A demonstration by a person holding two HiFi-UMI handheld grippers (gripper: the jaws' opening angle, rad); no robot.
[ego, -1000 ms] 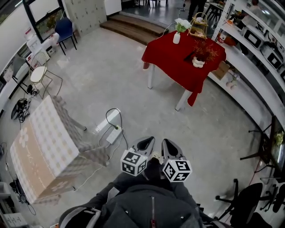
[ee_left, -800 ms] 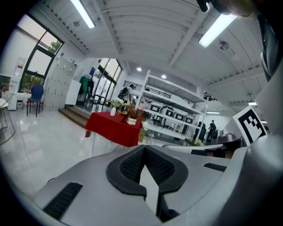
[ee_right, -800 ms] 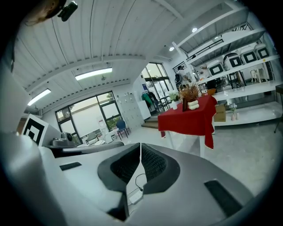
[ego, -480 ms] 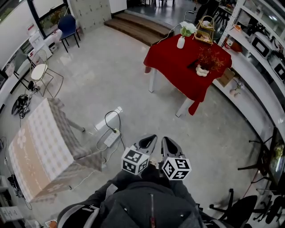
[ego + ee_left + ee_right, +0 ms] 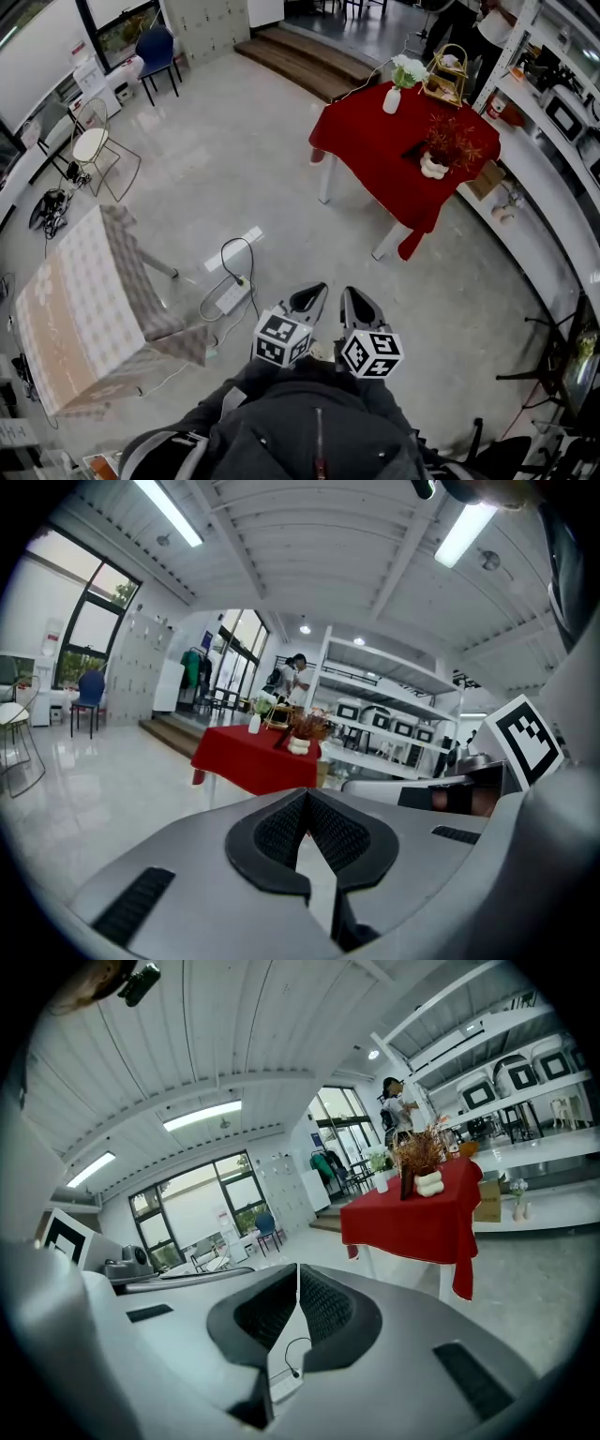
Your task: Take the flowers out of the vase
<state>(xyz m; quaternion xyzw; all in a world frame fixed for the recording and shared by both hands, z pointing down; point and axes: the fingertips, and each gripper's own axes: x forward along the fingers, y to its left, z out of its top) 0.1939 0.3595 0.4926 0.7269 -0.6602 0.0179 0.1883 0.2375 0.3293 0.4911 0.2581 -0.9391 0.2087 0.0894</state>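
A small white vase (image 5: 392, 99) with white flowers (image 5: 408, 67) stands at the far edge of a red-clothed table (image 5: 384, 155), well ahead across the floor. A second white vase (image 5: 433, 168) with red twigs (image 5: 454, 141) stands nearer on that table. My left gripper (image 5: 317, 289) and right gripper (image 5: 346, 292) are held side by side close to the person's body, far from the table, both shut on nothing. In the left gripper view the left gripper (image 5: 306, 794) points toward the red table (image 5: 246, 761). In the right gripper view the right gripper (image 5: 297, 1269) has that table (image 5: 412, 1221) to its right.
A table with a checked cloth (image 5: 66, 309) stands at the left. A power strip with cable (image 5: 231, 296) lies on the floor ahead. Chairs (image 5: 94, 150) line the left wall, white shelves (image 5: 553, 112) the right. Steps (image 5: 309, 61) and a person (image 5: 295, 675) lie beyond the red table.
The person has walked forward over the floor with both grippers. The power strip and the checked table have come nearer. Both grippers stayed shut, side by side.
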